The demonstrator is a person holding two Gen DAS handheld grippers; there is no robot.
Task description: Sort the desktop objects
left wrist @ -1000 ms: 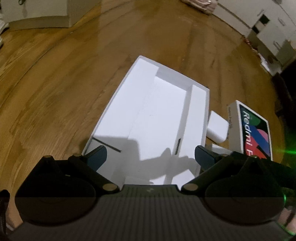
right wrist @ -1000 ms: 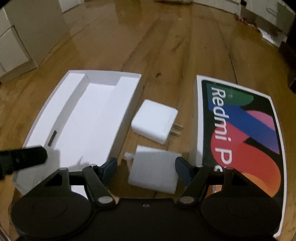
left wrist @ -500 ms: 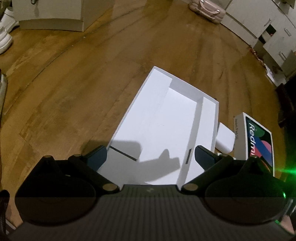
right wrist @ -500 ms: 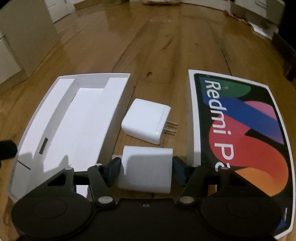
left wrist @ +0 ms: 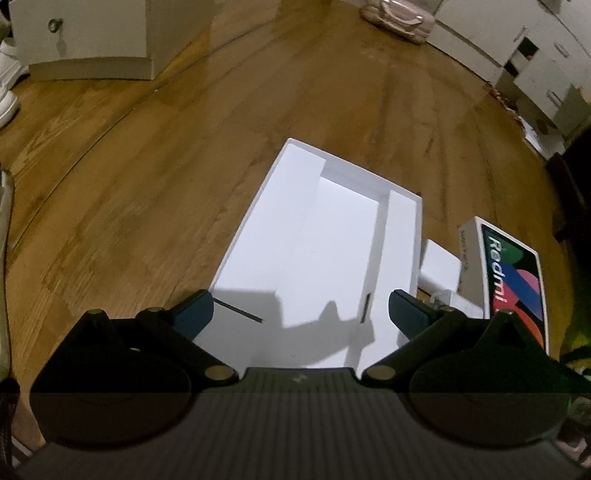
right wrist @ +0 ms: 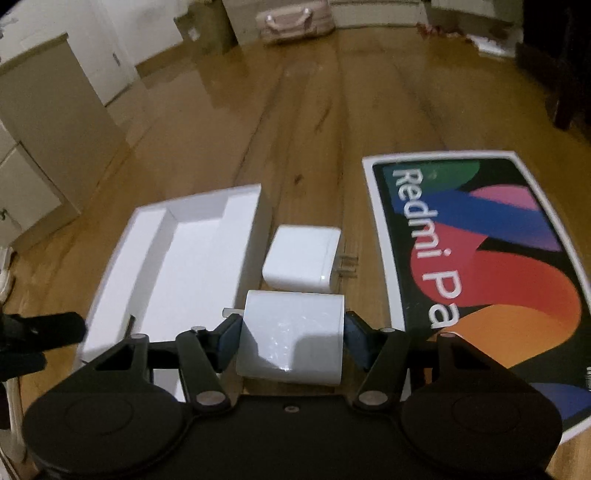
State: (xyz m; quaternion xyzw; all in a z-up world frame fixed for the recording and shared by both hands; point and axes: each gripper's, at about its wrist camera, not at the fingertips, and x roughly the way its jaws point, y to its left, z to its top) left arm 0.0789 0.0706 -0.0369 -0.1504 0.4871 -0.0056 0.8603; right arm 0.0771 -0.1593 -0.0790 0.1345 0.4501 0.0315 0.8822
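My right gripper (right wrist: 291,332) is shut on a white charger (right wrist: 291,334), its pads pressing both sides; the charger's prongs stick out to the left. Just beyond it a second white charger (right wrist: 301,258) lies on the wooden floor, prongs to the right. To the left lies an open white box tray (right wrist: 147,266) with a sunken middle. On the right lies the colourful Redmi box lid (right wrist: 480,266). My left gripper (left wrist: 301,308) is open above the near end of the tray (left wrist: 258,240), with nothing between its fingers. The second charger (left wrist: 439,264) and the lid (left wrist: 513,273) show at its right.
A pink bag (right wrist: 295,18) stands far back by white cabinets (right wrist: 48,110). More white cabinets (left wrist: 535,55) line the back right in the left wrist view. White shoes (left wrist: 7,96) sit at the far left. The left gripper's fingers (right wrist: 40,328) reach in at the right view's left edge.
My right gripper closed onto the near charger and tilted upward, so more of the room shows. The left gripper drew back slightly from the tray.
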